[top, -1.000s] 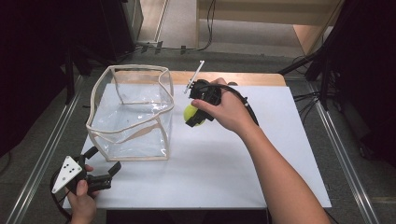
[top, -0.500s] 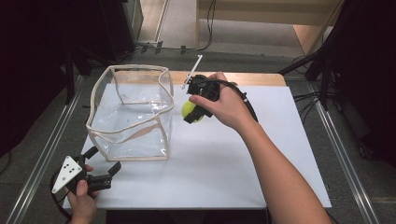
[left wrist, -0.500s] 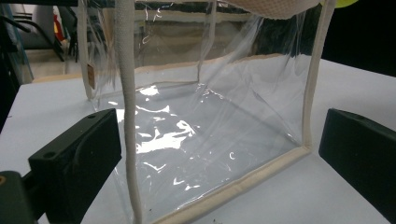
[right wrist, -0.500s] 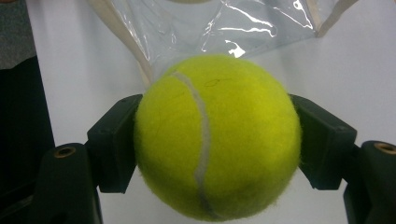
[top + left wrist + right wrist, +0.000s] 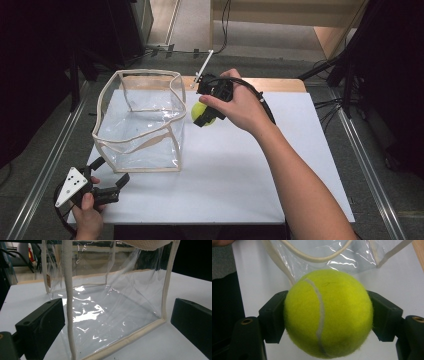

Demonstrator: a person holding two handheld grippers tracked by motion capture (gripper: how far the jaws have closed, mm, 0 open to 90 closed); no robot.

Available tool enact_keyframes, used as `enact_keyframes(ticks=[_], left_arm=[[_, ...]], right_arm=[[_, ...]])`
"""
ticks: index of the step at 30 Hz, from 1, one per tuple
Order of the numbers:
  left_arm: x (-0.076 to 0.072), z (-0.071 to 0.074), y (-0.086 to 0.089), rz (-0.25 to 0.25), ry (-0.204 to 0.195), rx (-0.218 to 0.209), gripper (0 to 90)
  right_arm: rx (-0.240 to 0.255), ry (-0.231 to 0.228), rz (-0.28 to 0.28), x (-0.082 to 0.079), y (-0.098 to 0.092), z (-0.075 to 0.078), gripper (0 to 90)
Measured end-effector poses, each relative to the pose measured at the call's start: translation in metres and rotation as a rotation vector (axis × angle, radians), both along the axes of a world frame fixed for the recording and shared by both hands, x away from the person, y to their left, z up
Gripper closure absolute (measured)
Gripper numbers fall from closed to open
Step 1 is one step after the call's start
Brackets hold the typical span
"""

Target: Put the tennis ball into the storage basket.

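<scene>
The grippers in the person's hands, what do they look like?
Both are black tools with two blocky jaws. The left gripper carries a grey three-cornered plate with black dots on top. The right gripper has a thin white stick poking up behind it and a black cable looping over the hand. The arms are bare, with no sleeves or gloves.

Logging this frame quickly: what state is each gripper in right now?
Left gripper: open, holding nothing, facing the clear bag.
Right gripper: shut on the tennis ball.
</scene>
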State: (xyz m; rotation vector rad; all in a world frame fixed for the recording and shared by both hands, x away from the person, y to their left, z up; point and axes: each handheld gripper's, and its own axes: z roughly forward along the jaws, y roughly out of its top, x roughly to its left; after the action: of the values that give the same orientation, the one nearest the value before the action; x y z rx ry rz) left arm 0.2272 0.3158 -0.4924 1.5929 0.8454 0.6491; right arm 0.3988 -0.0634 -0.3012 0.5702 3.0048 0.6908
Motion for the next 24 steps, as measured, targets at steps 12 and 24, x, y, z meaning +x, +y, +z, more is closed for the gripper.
enact_keyframes(ticks=[12, 24], left_arm=[[0.0, 0.0, 0.0, -0.006, -0.003, 0.003, 0.0], [0.0, 0.0, 0.0, -0.007, -0.004, 0.005, 0.0]], right_arm=[[0.007, -0.007, 0.005, 0.003, 0.004, 0.013, 23.6], [0.021, -0.011, 0.002, 0.004, 0.009, 0.02, 23.5]])
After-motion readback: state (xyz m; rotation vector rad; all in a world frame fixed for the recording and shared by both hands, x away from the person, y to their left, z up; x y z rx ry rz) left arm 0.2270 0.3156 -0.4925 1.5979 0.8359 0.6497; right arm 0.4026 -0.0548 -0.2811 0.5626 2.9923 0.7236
